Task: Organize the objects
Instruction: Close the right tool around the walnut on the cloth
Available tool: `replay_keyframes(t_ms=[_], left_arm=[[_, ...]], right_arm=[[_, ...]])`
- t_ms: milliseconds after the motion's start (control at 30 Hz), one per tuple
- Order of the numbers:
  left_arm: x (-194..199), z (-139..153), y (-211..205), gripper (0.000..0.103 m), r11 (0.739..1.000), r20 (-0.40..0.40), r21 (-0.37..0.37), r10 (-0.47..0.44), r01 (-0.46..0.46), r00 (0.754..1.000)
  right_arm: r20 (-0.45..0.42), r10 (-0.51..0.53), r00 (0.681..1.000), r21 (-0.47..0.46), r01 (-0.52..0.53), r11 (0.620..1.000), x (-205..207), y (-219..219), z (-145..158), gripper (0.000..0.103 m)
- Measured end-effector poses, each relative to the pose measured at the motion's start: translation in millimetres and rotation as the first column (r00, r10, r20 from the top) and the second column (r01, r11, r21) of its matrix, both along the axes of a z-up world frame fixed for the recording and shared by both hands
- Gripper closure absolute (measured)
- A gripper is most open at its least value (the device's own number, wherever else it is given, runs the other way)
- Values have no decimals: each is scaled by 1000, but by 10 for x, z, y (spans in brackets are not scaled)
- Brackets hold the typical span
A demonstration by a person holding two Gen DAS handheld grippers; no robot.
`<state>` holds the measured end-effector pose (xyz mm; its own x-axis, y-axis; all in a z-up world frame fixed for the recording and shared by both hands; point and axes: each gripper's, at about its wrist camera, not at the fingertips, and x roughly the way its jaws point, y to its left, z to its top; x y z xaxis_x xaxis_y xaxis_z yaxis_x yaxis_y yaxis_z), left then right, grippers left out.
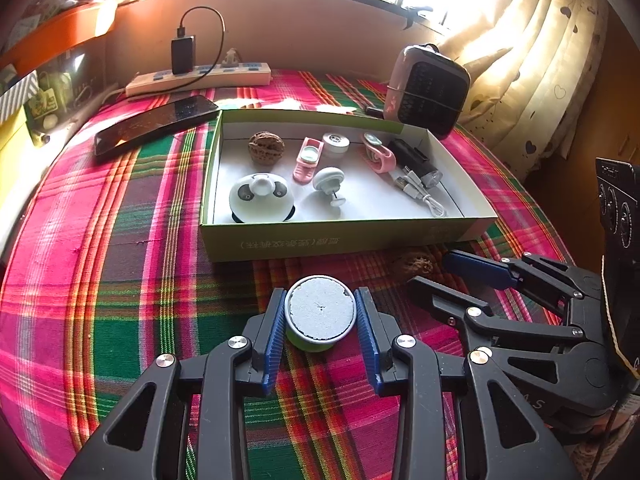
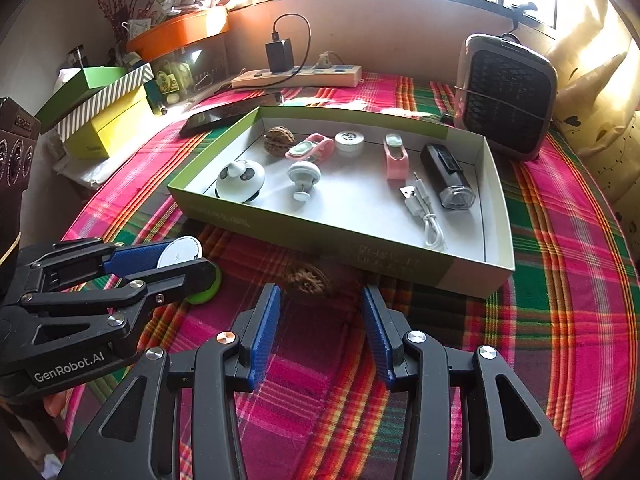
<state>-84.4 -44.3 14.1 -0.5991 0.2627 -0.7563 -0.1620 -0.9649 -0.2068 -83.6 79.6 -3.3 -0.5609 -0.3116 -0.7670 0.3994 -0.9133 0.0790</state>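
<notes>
My left gripper (image 1: 320, 292) is shut on a round puck (image 1: 320, 312) with a white top and a green base, its blue pads (image 1: 276, 332) against both sides. The right wrist view shows that puck (image 2: 180, 254) held low over the plaid cloth. A loose walnut (image 2: 308, 280) lies in shadow against the front wall of a green box (image 2: 320, 236). My right gripper (image 2: 320, 290) stands open, its fingertips just short of the walnut (image 1: 412, 266). The box (image 1: 340, 240) holds another walnut (image 1: 266, 147), a panda bell (image 1: 260, 198), pink clips and a black lamp (image 2: 448, 176).
A black phone (image 1: 156, 124) lies left of the box, with a power strip (image 1: 200, 78) and charger behind it. A small heater (image 2: 506, 96) stands at the back right. Stacked boxes (image 2: 100, 120) sit at the left table edge. A curtain (image 1: 528, 60) hangs at the right.
</notes>
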Motion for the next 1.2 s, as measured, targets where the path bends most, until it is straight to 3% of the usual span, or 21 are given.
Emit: replay_keyframes(t_ms=[767, 900, 1200], left_arm=[[-41, -58, -18, 72, 1000, 20, 3, 6, -6, 1000], [-43, -60, -16, 72, 1000, 21, 4, 5, -5, 1000], [-38, -54, -16, 72, 1000, 20, 4, 6, -6, 1000]], right_arm=[[-2, -2, 1000, 6, 2, 1000, -85, -57, -43, 60], [-2, 5, 1000, 3, -5, 1000, -82, -64, -45, 69], [-8, 8, 1000, 5, -8, 1000, -71, -64, -44, 71]])
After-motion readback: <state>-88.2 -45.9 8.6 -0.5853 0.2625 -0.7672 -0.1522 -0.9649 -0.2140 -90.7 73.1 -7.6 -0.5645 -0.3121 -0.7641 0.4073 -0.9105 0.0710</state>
